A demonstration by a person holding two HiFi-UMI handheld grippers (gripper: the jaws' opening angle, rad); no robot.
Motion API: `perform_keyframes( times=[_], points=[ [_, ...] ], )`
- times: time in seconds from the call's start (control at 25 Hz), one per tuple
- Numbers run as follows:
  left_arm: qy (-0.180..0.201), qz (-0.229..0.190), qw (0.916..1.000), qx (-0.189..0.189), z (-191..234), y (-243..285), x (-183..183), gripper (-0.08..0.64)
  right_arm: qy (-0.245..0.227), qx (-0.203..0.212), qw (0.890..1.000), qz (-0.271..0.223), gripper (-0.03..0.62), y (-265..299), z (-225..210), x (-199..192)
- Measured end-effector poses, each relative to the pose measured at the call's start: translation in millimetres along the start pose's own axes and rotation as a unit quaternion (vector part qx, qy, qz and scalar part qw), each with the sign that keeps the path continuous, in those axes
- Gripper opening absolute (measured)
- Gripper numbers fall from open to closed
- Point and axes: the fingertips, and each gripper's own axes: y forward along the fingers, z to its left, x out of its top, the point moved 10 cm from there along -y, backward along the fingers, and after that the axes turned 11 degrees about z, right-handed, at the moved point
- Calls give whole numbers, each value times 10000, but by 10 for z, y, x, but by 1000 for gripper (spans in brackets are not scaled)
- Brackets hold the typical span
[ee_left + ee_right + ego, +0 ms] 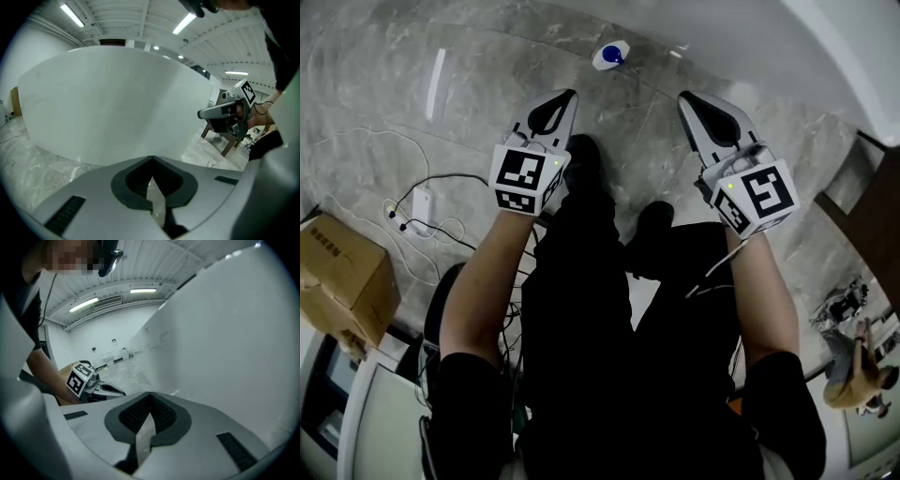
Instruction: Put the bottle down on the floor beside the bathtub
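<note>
Marble floor point(469, 112) by bathtub point(862, 56): bottle point(609, 56) upright, long axis vertical.

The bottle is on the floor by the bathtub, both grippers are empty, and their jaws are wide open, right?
No. The bottle is on the floor by the bathtub, and the left gripper and right gripper are empty, but their jaws are closed together, as each gripper view shows.

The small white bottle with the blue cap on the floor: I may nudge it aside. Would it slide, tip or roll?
The small white blue-capped bottle looks plastic, so probably light. The glossy grey stone floor would likely let it slide under a low push. Its body looks rounded; once tipped, it may roll.
</note>
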Motion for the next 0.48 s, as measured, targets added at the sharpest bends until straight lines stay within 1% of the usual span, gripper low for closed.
perform_keyframes(
  times=[0.08,0.12,0.2,0.32,0.4,0.48],
  points=[
    [98,-38,9999,-44,-98,-436,209,15,-38,160,9998,62,28,-188,260,222],
    [89,-59,9999,-25,-147,-649,333,14,-48,199,9998,65,28,-304,380,355],
    [-64,-116,9999,31,-272,-1081,579,15,51,282,9996,32,28,-596,629,621],
    [-223,-266,9994,80,-519,-1707,951,15,354,447,9983,-79,28,-1128,1014,984],
    [-275,-310,9991,100,-716,-2077,1166,15,517,473,9975,-110,28,-1511,1245,1172],
    [-448,-332,9984,114,-897,-2403,1333,15,619,451,9970,-76,28,-1870,1453,1332]
  ],
)
